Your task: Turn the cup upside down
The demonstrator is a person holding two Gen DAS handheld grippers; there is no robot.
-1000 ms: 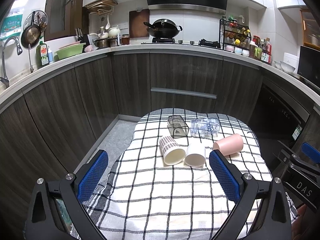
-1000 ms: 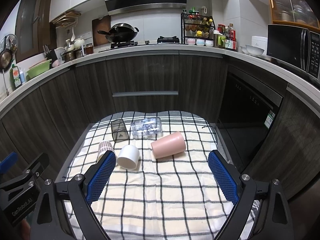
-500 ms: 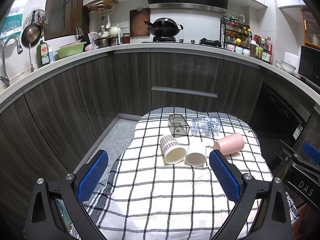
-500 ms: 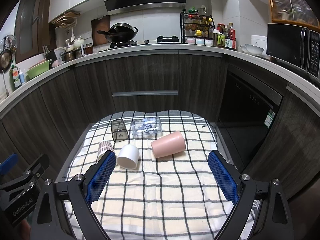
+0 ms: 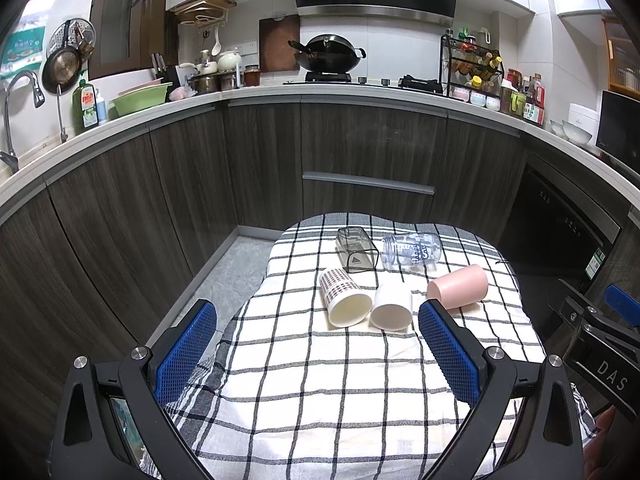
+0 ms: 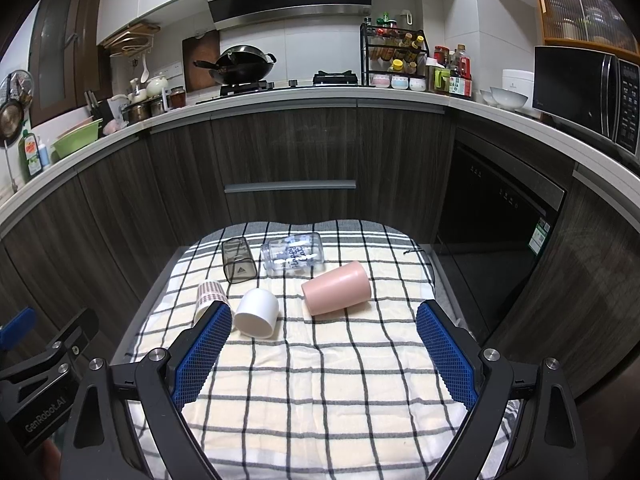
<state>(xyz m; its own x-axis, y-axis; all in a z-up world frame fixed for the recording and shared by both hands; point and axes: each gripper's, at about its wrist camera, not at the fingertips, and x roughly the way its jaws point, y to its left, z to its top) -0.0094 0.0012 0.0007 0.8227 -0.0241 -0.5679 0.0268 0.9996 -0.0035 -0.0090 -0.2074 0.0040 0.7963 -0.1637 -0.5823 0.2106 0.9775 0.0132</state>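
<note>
Both the left hand-held gripper (image 5: 316,344) and the right hand-held gripper (image 6: 324,344) hover level, jaws wide, empty; ahead lies a pink plastic cup (image 6: 337,288) on its side.

You have a white cloth (image 5: 320,380) checked with black lines, a plain pink cup (image 6: 336,289), a plain white cup (image 6: 257,313), a cup with red-brown checks (image 5: 345,297), a smoky grey tumbler (image 5: 357,249), blue-lettered clear glass (image 5: 412,251).

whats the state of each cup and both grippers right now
pink cup: on its side
white cup: on its side
patterned cup: on its side
smoky square cup: on its side
clear printed cup: on its side
left gripper: open, empty
right gripper: open, empty
</note>
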